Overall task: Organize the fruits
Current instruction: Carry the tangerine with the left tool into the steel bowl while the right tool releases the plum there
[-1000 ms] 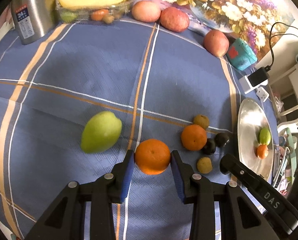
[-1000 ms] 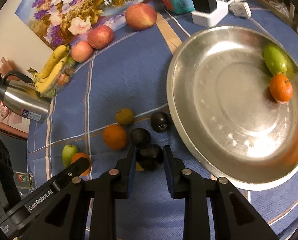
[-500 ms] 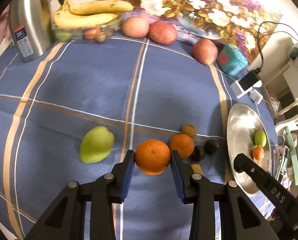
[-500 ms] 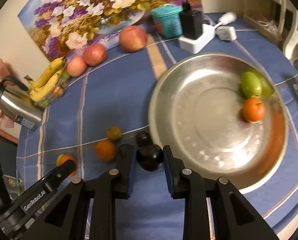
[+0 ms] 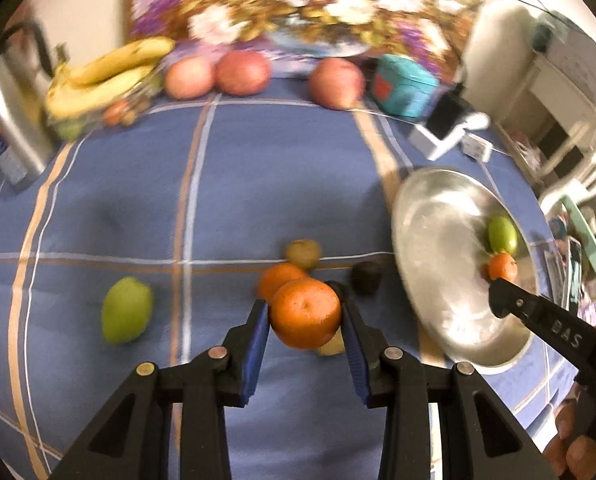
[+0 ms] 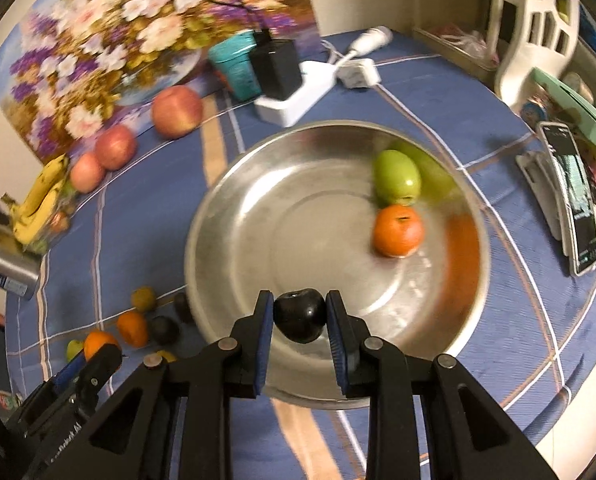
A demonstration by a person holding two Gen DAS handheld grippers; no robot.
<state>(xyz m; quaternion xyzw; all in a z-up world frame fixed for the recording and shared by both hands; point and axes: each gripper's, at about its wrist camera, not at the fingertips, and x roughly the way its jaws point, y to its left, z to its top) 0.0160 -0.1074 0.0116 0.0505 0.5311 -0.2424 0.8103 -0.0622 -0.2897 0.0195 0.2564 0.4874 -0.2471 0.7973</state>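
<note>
My left tongs [image 5: 304, 320] are pinching an orange [image 5: 305, 313] between the blue pads, lifted over the blue cloth [image 5: 137, 184], with another orange [image 5: 275, 280] just behind it. My right tongs [image 6: 300, 316] are squeezing a dark plum [image 6: 300, 314] over the near rim of the metal bowl [image 6: 265, 240]. Inside it, a green fruit [image 6: 396, 178] and an orange (touching each other) are sitting at the far right, leaving the bowl's middle and left bare.

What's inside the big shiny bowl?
A green fruit and an orange sit inside the bowl. The near bottom is hidden behind the right tongs holding a dark fruit.
</note>
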